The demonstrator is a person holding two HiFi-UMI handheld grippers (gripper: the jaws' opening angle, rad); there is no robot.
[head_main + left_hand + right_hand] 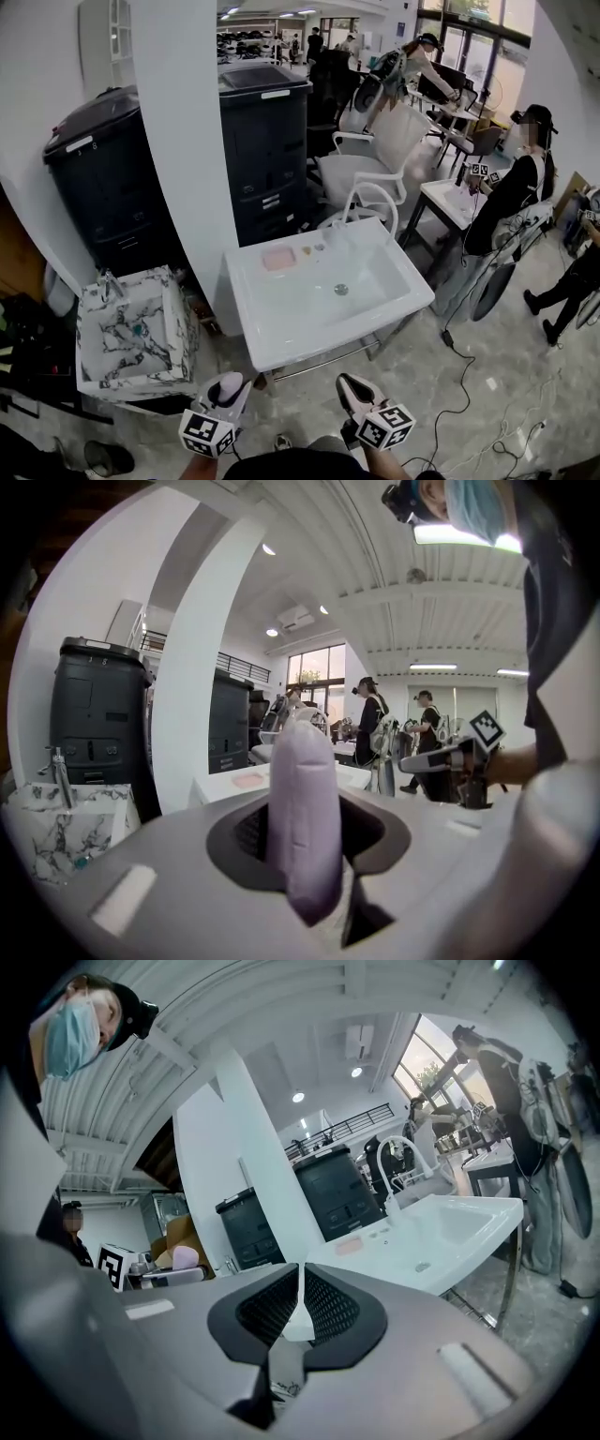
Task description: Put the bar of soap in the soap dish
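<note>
Left tool (225, 392): closed on the bar of soap (305, 817), which is held upright between the pads; seen at the lower centre-left of the head view.
Right tool (354, 386): jaws are pressed together with nothing between them; seen at the lower centre, just beside the left tool.
Bar of soap: pale lilac, gripped in the left tool, well apart from the dish and not yet over the basin.
Soap dish (278, 258): pink, set on the back left corner of the white basin (309, 319), at the centre of the head view; it appears empty.
Surroundings: a white faucet (375, 197) is seen behind the basin; a marble sink (122, 328) stands at the lower left.
Step in hand: the soap is judged to be in transit toward the dish.
Next move: the soap must be carried across the basin's near rim, lowered onto the dish, and the jaws parted only once it is resting there.
</note>
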